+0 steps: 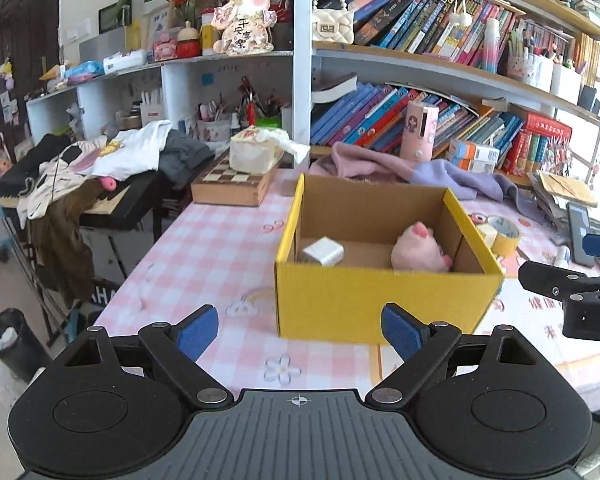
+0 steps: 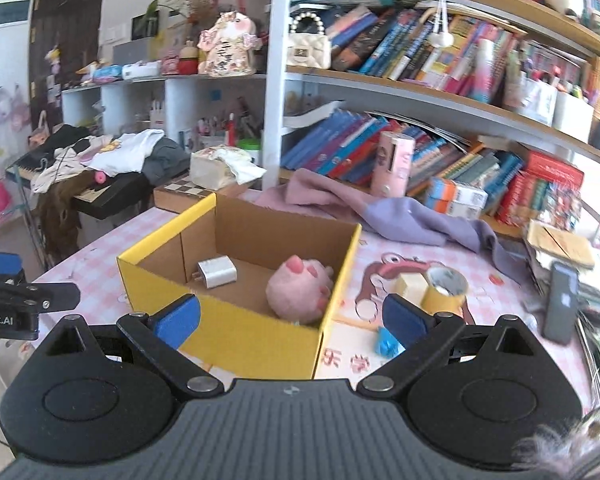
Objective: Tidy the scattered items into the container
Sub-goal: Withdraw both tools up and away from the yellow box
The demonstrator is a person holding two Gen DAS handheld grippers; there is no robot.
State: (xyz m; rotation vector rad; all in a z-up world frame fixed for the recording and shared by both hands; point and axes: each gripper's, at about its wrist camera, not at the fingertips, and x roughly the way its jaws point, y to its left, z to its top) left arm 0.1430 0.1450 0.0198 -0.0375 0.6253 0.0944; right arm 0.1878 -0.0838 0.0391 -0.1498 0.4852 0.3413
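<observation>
A yellow cardboard box (image 1: pixel 380 300) (image 2: pixel 244 344) stands open on the pink checked table. Inside lie a white charger block (image 1: pixel 323 252) (image 2: pixel 217 272) and a pink plush paw (image 1: pixel 418 248) (image 2: pixel 300 286). My left gripper (image 1: pixel 300 332) is open and empty, in front of the box's near wall. My right gripper (image 2: pixel 292 318) is open and empty, at the box's near right corner. A yellow tape roll (image 1: pixel 504 234) (image 2: pixel 446 288) and a small blue item (image 2: pixel 388 342) lie on the table right of the box.
A pink and purple cloth (image 1: pixel 420 170) (image 2: pixel 400 212) lies behind the box. A chessboard box with a tissue pack (image 1: pixel 236 184) sits at the back left. A phone (image 2: pixel 562 304) and paper stacks lie at the right. Bookshelves rise behind. The table edge runs along the left.
</observation>
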